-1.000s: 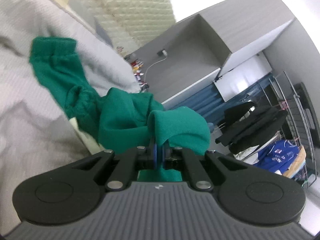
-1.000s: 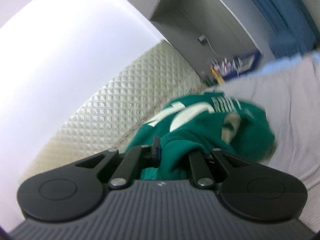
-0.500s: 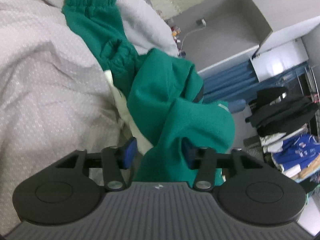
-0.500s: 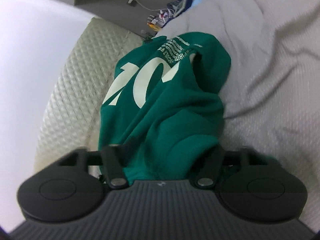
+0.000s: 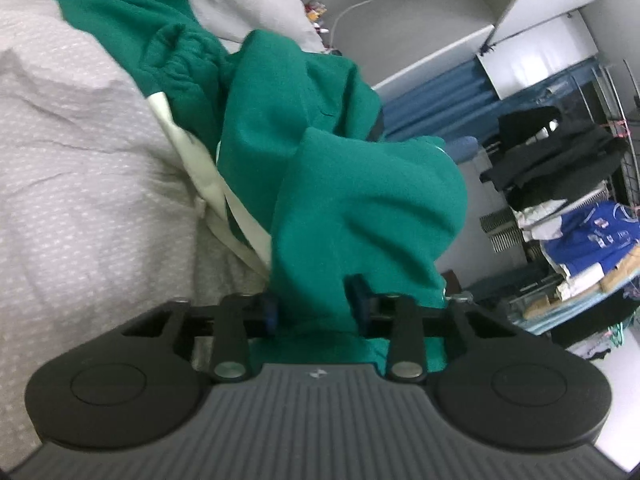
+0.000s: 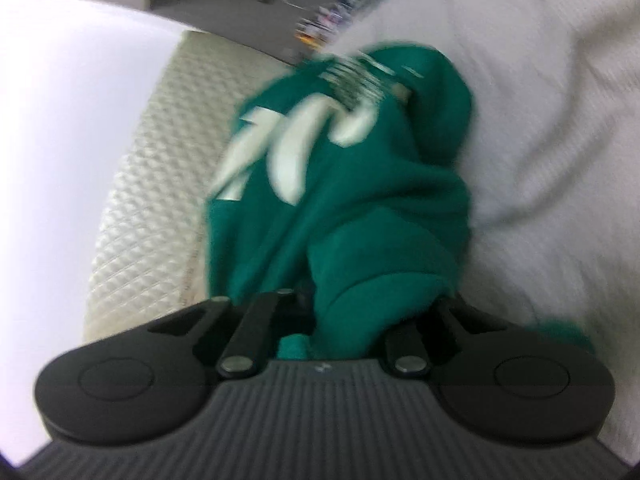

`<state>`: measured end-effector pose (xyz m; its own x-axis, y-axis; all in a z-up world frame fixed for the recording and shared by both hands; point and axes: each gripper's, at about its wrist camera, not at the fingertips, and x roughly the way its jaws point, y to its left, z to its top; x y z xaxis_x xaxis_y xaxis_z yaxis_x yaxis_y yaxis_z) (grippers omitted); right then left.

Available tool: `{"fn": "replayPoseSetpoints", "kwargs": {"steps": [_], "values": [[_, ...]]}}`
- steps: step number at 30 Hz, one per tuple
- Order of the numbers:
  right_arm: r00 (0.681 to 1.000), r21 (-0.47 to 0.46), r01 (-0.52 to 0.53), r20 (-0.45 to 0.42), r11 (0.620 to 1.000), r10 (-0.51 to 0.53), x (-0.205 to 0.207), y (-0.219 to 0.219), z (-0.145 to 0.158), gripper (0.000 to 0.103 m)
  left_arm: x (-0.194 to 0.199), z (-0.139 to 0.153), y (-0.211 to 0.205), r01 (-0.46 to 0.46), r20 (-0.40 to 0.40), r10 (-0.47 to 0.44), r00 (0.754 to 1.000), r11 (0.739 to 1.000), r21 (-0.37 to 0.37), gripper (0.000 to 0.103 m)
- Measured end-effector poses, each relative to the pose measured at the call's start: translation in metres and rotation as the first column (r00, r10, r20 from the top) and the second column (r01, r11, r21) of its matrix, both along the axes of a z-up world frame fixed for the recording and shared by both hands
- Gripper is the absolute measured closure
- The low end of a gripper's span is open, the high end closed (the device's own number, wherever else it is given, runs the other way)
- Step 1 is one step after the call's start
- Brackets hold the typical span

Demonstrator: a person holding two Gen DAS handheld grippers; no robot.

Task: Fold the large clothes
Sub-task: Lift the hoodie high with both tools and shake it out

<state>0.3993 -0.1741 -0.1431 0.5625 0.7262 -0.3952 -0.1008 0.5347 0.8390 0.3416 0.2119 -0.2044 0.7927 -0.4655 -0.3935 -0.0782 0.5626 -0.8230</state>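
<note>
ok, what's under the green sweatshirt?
The green sweatshirt lies bunched on a grey dotted bedsheet. A cream strip shows at its edge; anything beneath the bunch is hidden.

left wrist: close, tilted down over bed point(image 5: 80, 184) | right wrist: close, same tilt | shared: green sweatshirt point(image 5: 360, 200)

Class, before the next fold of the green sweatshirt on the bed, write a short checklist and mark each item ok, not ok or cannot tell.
1. Left hand-held gripper has cloth between its fingers: ok; the jaws are closing on a fold of the green sweatshirt.
2. Right hand-held gripper grips the sweatshirt: ok, shut on a thick bunch of it.
3. Sweatshirt lies flat: not ok, it is bunched.
4. Sleeve laid out straight: not ok, crumpled on the grey bedspread.
5. Printed white numbers face up: ok.
6. Right view sharp enough to judge edges: not ok, blurred.
</note>
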Motion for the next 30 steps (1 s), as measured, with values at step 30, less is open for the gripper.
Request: {"fn": "replayPoseSetpoints", "kwargs": {"steps": [30], "values": [[0.637,-0.149,0.045,0.766,0.988,0.086,-0.175,0.012,0.469,0.093,-0.192,0.405,-0.001,0.017,0.801,0.177,0.571,0.974,-0.227,0.089]]}}
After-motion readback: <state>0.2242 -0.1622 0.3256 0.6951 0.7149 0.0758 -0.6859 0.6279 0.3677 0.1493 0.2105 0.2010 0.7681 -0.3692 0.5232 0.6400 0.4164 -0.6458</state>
